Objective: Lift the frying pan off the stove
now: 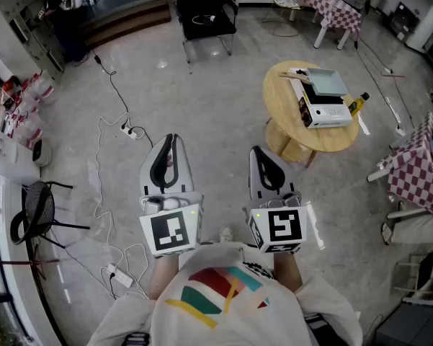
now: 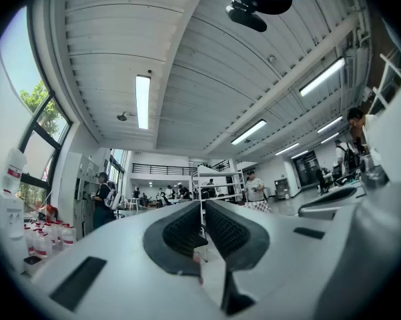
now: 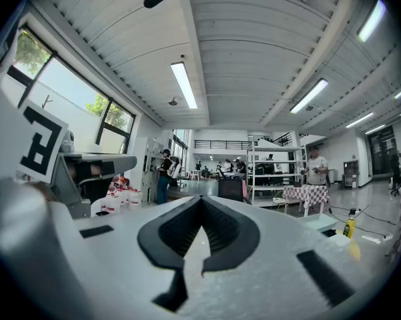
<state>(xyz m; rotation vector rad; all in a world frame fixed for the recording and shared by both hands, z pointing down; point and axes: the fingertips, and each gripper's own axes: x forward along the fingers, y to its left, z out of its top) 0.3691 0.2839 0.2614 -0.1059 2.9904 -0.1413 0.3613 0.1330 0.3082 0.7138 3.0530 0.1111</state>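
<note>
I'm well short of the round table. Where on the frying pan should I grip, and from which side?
Probably the pale handle, which seems to jut from the grey frying pan toward the left in the head view. Approach from that side, jaws across the handle. It shows small, so confirm closer.

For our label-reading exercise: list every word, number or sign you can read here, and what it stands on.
No words or numbers can be read.
Left cube, right cube: square black-and-white markers, patterns only.
Stove: front print too small.
Bottles: red labels, blurred.
Shirt: coloured shapes, no words.
</note>
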